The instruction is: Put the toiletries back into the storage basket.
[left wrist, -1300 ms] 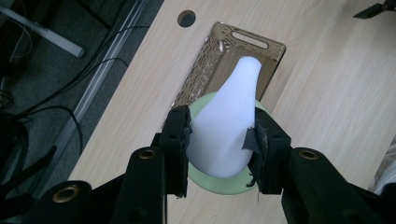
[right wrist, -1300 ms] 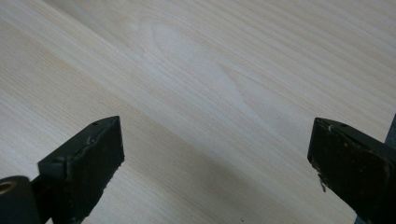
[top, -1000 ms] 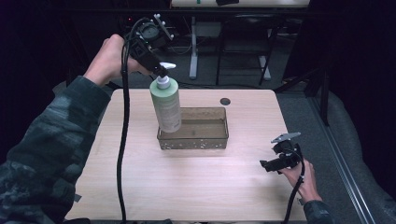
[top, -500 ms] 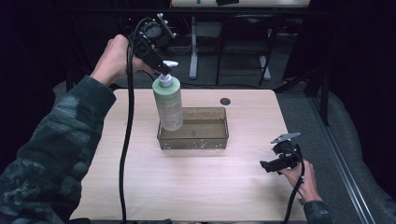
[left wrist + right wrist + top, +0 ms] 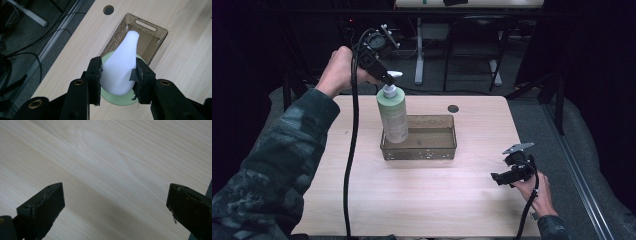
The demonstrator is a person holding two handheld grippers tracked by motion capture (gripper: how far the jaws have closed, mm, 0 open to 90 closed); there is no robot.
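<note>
High view, near to far: right gripper (image 5: pixel 507 176) low over bench (image 5: pixel 437 210), jaws spread wide, holding nothing; brown basket (image 5: pixel 447 150) mid-bench; green pump bottle (image 5: pixel 393 116) upright, base in basket's left end; left gripper (image 5: pixel 388 78) jaws pinching white pump head (image 5: pixel 122 67). Risk: head slips from pinch, or bottle base catches basket wall, tipping it.

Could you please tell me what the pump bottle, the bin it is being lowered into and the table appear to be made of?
Pump bottle: probably matte plastic, with a pale green opaque body and a smooth white pump head. Bin: likely translucent brown plastic; its perforated walls and cut-out handle slot show in the left gripper view. Table: light wood or wood-look laminate, with straight grain lines and a low sheen.
</note>
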